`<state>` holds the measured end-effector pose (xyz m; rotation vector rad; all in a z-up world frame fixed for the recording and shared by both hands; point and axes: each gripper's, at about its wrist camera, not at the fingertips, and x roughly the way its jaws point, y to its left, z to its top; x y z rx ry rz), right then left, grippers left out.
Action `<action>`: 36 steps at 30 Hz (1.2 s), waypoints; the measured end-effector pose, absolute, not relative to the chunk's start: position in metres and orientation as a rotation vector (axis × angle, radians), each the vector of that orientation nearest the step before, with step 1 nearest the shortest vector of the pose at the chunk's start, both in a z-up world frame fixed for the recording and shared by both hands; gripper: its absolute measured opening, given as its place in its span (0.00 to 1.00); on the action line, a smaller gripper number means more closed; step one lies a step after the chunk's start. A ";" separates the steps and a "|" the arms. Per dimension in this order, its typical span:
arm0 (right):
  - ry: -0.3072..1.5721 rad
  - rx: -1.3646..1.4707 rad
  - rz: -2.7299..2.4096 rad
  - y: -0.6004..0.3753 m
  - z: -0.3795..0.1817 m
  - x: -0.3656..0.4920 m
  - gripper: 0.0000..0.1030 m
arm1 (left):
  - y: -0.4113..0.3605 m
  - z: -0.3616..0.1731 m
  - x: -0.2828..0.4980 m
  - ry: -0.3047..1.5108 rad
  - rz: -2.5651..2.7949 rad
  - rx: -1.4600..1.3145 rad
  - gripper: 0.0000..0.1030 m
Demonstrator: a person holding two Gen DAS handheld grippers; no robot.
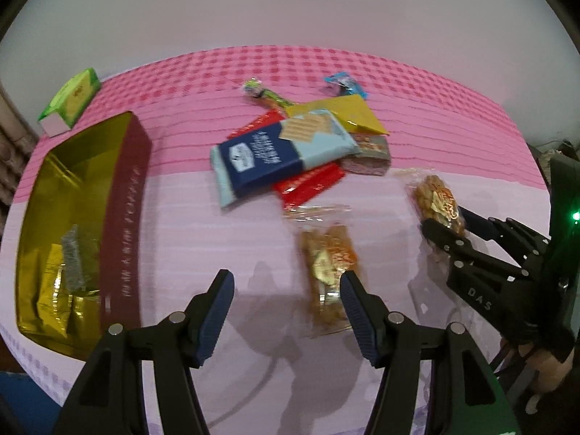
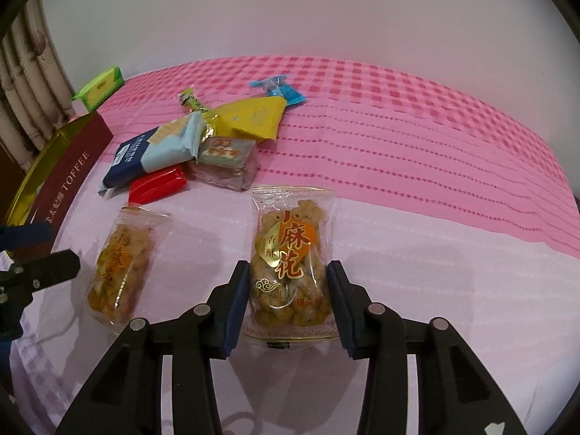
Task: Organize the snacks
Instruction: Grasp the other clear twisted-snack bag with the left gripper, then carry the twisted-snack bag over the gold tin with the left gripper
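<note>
Right gripper (image 2: 288, 291) has its fingers clamped on the sides of a clear packet of golden fried twists with a red-and-gold label (image 2: 291, 257) on the pink checked table (image 2: 417, 166); best to hold low and lift flat toward the open gold-lined maroon toffee box (image 1: 72, 217). Left gripper (image 1: 286, 299), fingers wide apart and empty, hangs by a second, motion-blurred twin packet (image 1: 328, 261). Farther off the mixed wrapper pile (image 1: 290, 148) overlaps itself, hiding lower items, and the box contents are unclear.
</note>
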<state>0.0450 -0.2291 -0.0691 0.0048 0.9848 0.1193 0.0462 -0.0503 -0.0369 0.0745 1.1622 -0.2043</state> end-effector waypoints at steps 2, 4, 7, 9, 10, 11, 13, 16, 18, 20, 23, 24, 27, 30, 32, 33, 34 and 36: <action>0.976 0.004 0.121 -0.229 -0.070 0.044 0.38 | -0.056 -0.039 0.048 1.162 -0.218 0.071 0.60; 0.971 0.001 0.117 -0.229 -0.071 0.043 0.38 | -0.062 -0.041 0.049 1.158 -0.219 0.080 0.60; 0.973 -0.002 0.112 -0.229 -0.070 0.042 0.39 | -0.069 -0.048 0.052 1.176 -0.227 0.086 0.60; 0.975 -0.005 0.112 -0.228 -0.070 0.043 0.39 | -0.072 -0.054 0.054 1.192 -0.230 0.082 0.60; 0.975 -0.005 0.110 -0.228 -0.070 0.043 0.39 | -0.073 -0.056 0.054 1.196 -0.230 0.082 0.60; 0.975 -0.004 0.110 -0.228 -0.070 0.044 0.39 | -0.074 -0.059 0.055 1.199 -0.229 0.085 0.60; 0.977 -0.003 0.105 -0.228 -0.071 0.043 0.39 | -0.077 -0.062 0.055 1.202 -0.229 0.091 0.60; 0.980 -0.006 0.108 -0.226 -0.071 0.044 0.39 | -0.080 -0.066 0.056 1.205 -0.229 0.096 0.60; 0.983 0.002 0.108 -0.228 -0.071 0.045 0.39 | -0.080 -0.067 0.057 1.208 -0.231 0.101 0.60; 0.985 0.001 0.106 -0.229 -0.071 0.044 0.39 | -0.081 -0.069 0.058 1.213 -0.235 0.102 0.60; 0.987 0.005 0.106 -0.228 -0.070 0.044 0.39 | -0.083 -0.073 0.061 1.223 -0.227 0.116 0.60; 0.988 0.004 0.108 -0.228 -0.070 0.044 0.39 | -0.084 -0.075 0.061 1.225 -0.225 0.118 0.60; 0.992 0.009 0.110 -0.229 -0.070 0.044 0.39 | -0.083 -0.077 0.060 1.225 -0.227 0.117 0.60; 0.993 0.007 0.108 -0.229 -0.070 0.044 0.39 | -0.079 -0.076 0.060 1.222 -0.234 0.101 0.53; 0.994 0.006 0.108 -0.228 -0.070 0.044 0.39 | -0.078 -0.075 0.059 1.215 -0.234 0.110 0.41; 0.994 0.008 0.108 -0.228 -0.070 0.044 0.39 | -0.078 -0.074 0.059 1.215 -0.234 0.117 0.39; 0.994 0.007 0.107 -0.229 -0.070 0.045 0.39 | -0.077 -0.074 0.059 1.217 -0.236 0.120 0.38; 0.995 0.004 0.106 -0.228 -0.070 0.045 0.39 | -0.074 -0.073 0.059 1.215 -0.236 0.116 0.38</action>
